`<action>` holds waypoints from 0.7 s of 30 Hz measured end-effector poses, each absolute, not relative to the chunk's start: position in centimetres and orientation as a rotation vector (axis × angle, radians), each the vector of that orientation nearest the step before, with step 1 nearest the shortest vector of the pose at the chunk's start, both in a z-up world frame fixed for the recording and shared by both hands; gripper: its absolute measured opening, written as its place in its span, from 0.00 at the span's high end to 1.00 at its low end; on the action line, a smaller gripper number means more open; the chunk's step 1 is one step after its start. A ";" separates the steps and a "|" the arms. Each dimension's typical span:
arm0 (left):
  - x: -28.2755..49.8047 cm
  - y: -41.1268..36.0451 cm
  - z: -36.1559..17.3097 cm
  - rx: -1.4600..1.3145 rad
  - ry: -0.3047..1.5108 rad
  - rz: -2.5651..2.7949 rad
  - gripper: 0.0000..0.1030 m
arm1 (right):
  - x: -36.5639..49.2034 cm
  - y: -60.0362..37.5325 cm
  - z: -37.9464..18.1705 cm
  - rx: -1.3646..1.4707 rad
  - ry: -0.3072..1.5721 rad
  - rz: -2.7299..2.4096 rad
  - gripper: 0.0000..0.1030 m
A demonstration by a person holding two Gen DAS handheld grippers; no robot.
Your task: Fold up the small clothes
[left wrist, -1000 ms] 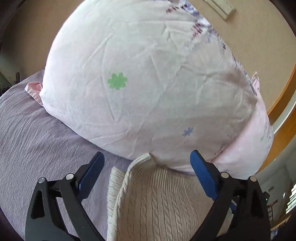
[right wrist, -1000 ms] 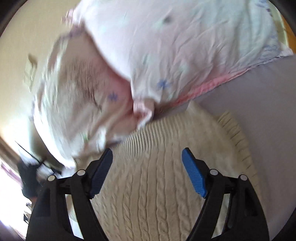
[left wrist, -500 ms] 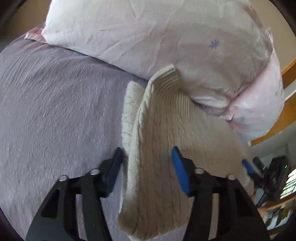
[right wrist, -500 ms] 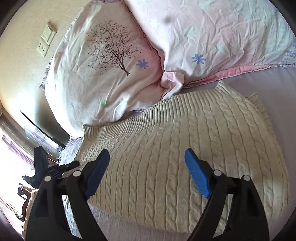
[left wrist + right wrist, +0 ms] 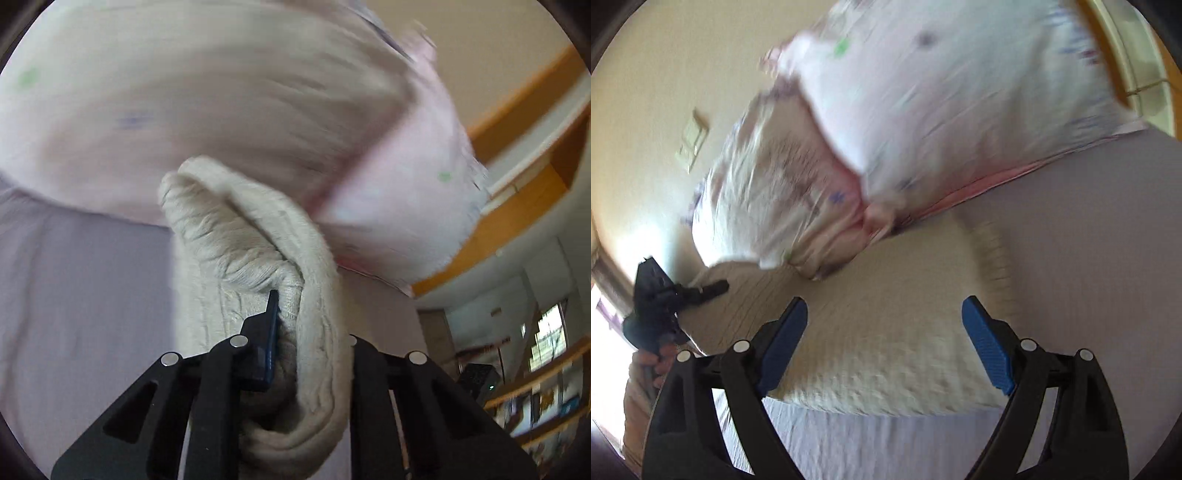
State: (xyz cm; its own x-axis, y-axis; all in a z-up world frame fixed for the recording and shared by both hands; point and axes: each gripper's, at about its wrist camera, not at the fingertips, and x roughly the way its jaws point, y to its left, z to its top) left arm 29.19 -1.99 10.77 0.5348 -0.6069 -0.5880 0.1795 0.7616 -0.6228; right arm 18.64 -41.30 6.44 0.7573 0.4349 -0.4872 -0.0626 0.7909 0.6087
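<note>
A cream cable-knit sweater (image 5: 886,325) lies folded on the lilac bed sheet (image 5: 1089,240), its far edge against the pillows. My left gripper (image 5: 295,317) is shut on a bunched edge of the sweater (image 5: 240,236), which wraps over its right finger. My right gripper (image 5: 886,332) is open and empty, hovering over the near part of the sweater. The left gripper also shows in the right wrist view (image 5: 665,295), at the sweater's left end.
Two pale floral pillows (image 5: 942,110) lean on the beige wall (image 5: 665,74) behind the sweater. A wooden bed frame (image 5: 517,206) runs along the right in the left wrist view. A wall switch (image 5: 692,138) sits left.
My left gripper has closed on the sweater's edge and bunched it up. My right gripper has stayed open and tilted, both views now blurred by motion.
</note>
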 end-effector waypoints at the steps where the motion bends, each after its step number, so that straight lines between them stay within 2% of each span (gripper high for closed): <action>1: 29.6 -4.9 10.8 -0.521 0.895 -0.534 0.86 | 18.2 -42.1 6.3 0.617 0.658 0.274 0.17; 6: 31.6 -20.8 5.4 -0.307 1.041 -0.608 0.85 | 16.2 -46.2 4.8 0.681 0.688 0.194 0.17; 9: 30.9 -25.2 3.9 -0.239 1.079 -0.674 0.81 | 15.8 -47.4 5.1 0.672 0.693 0.183 0.17; 10: 30.5 -25.1 4.5 -0.246 1.058 -0.692 0.73 | 15.8 -47.8 5.7 0.665 0.679 0.181 0.17; 11: 30.2 -24.5 5.7 -0.307 1.015 -0.772 0.72 | 15.9 -47.9 6.1 0.664 0.669 0.184 0.17; 12: 30.2 -23.5 6.8 -0.398 0.980 -0.867 0.62 | 16.1 -48.1 6.4 0.670 0.657 0.191 0.17; 13: 30.0 -22.3 7.8 -0.470 0.948 -0.920 0.38 | 16.5 -48.1 6.9 0.682 0.648 0.207 0.17; 15: 29.2 -18.7 10.2 -0.532 0.853 -0.922 0.19 | 17.4 -47.5 7.5 0.681 0.645 0.239 0.17; 18: 27.8 -14.7 12.2 -0.378 0.776 -0.779 0.19 | 19.5 -45.2 8.3 0.626 0.683 0.290 0.19; 21: 27.4 -12.7 10.9 -0.169 0.792 -0.547 0.19 | 23.2 -42.5 7.6 0.551 0.808 0.264 0.19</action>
